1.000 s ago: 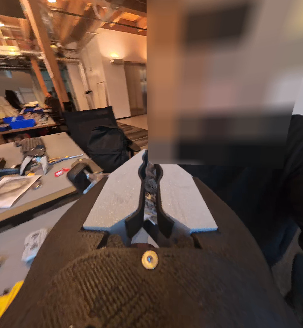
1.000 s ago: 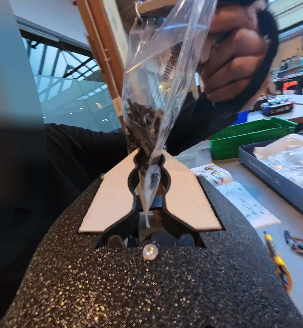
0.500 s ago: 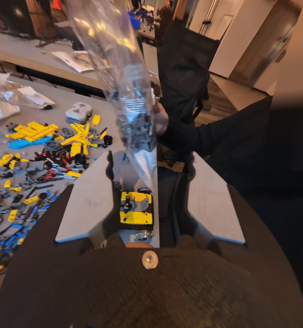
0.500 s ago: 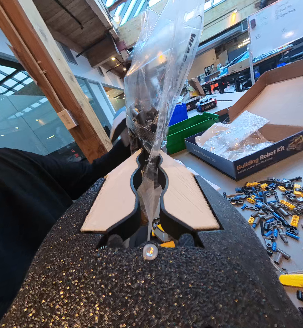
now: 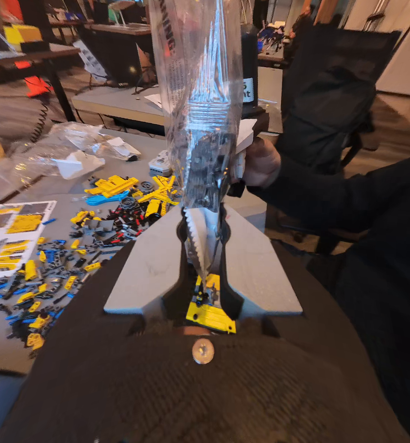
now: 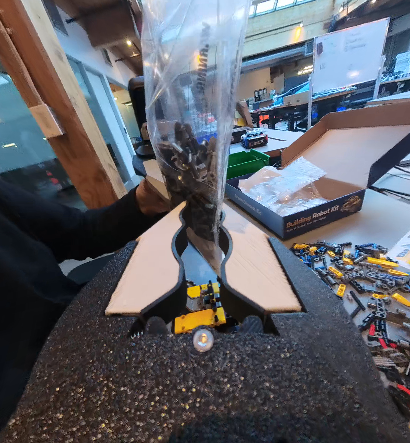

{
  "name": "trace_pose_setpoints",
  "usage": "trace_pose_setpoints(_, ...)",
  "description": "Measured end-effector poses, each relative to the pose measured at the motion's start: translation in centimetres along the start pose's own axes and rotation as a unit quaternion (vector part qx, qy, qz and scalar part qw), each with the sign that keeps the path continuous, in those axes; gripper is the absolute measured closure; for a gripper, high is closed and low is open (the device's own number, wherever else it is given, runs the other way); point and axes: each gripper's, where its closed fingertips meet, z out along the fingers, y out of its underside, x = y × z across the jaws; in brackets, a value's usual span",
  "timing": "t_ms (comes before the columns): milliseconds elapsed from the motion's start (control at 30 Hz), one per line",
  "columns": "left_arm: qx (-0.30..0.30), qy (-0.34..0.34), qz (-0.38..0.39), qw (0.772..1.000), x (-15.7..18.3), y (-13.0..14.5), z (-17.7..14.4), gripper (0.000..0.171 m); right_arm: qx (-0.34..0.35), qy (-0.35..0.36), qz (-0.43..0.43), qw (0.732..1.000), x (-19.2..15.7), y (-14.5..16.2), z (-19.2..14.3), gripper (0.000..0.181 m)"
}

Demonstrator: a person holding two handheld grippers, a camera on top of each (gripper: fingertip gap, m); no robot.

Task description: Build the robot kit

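A clear plastic bag (image 5: pixel 199 119) with small dark parts in its lower end stands upright between both grippers. My left gripper (image 5: pixel 202 211) is shut on the bag's lower end, beside its serrated edge. My right gripper (image 6: pixel 202 212) is shut on the same bag (image 6: pixel 192 119) from the opposite side. The right gripper's pale finger (image 5: pixel 244 134) and a hand (image 5: pixel 261 163) show behind the bag in the left wrist view. A hand (image 6: pixel 148 199) shows behind it in the right wrist view. A yellow and grey assembly (image 5: pixel 211 316) lies on the table under both grippers (image 6: pixel 199 316).
Several loose yellow, blue and black parts (image 5: pixel 103 227) are spread on the grey table (image 6: pixel 367 268). An open dark box (image 6: pixel 319 211) holds clear bags. There is a booklet (image 5: pixel 9 235), empty bags (image 5: pixel 67 148), a green bin (image 6: pixel 247 160) and a black backpack on a chair (image 5: pixel 324 107). One gripper's finger ends stand about 5 centimetres off the other's.
My left gripper was open half a second ago and has closed on the bag's lower end. Both views have tipped down toward the table. My right gripper has kept hold of the bag.
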Motion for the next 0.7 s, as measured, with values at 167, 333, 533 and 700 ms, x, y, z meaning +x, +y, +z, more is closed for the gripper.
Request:
trace_pose_setpoints(167, 0.027, 0.061, -0.106, 0.992, 1.0, -0.7, 0.5, 0.152, 0.005, -0.002, -0.010, 1.000, -0.6, -0.9, -0.6, 0.161)
trace_pose_setpoints(333, 0.063, 0.127, -0.185, 0.973, 1.7, -0.8, 1.2, 0.153, -0.001, 0.001, -0.032, 0.999, -1.3, -1.2, -1.1, 0.156)
trace_pose_setpoints(533, -0.046, -0.331, 0.359, 0.871, -3.3, -1.7, -1.4, 0.152, -0.101, 0.123, -0.118, 0.980, 1.9, 0.6, -2.7, 0.150)
trace_pose_setpoints(700, -0.035, -0.435, 0.534, 0.724, -3.1, -3.2, -2.7, 0.152, -0.047, 0.056, -0.042, 0.996, 0.6, -0.3, -2.5, 0.138)
